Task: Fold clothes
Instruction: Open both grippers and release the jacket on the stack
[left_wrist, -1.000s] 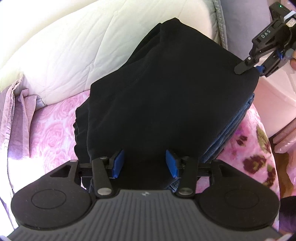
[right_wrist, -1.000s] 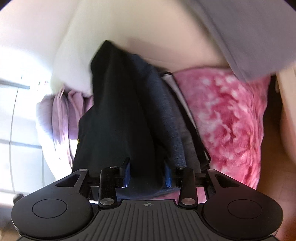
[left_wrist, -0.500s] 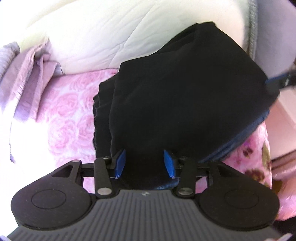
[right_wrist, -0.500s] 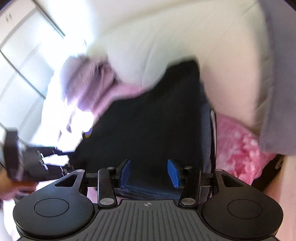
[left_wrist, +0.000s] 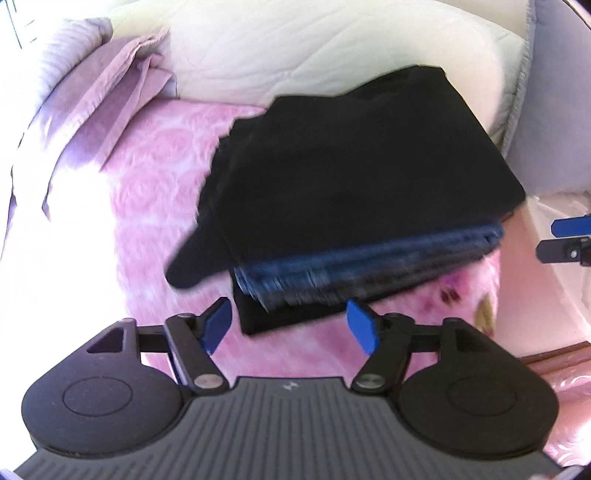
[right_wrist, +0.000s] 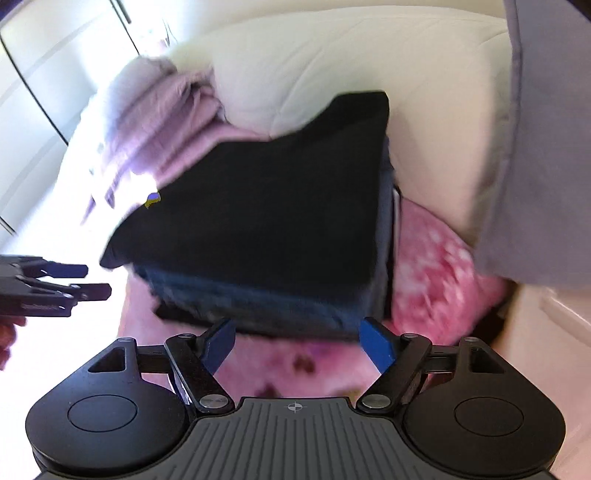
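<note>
Right wrist alone shows yellow tag (right_wrist: 152, 199) on black garment (right_wrist: 266, 218).

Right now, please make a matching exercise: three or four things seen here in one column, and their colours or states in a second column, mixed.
Things:
1. top folded garment
2. garment under it
3. blanket
4. left gripper

States:
a. pink, with flowers
b. black, on top of the pile
c. jaws open, holding nothing
d. dark blue, edges showing

Pairs: 1-b, 2-d, 3-a, 4-c
</note>
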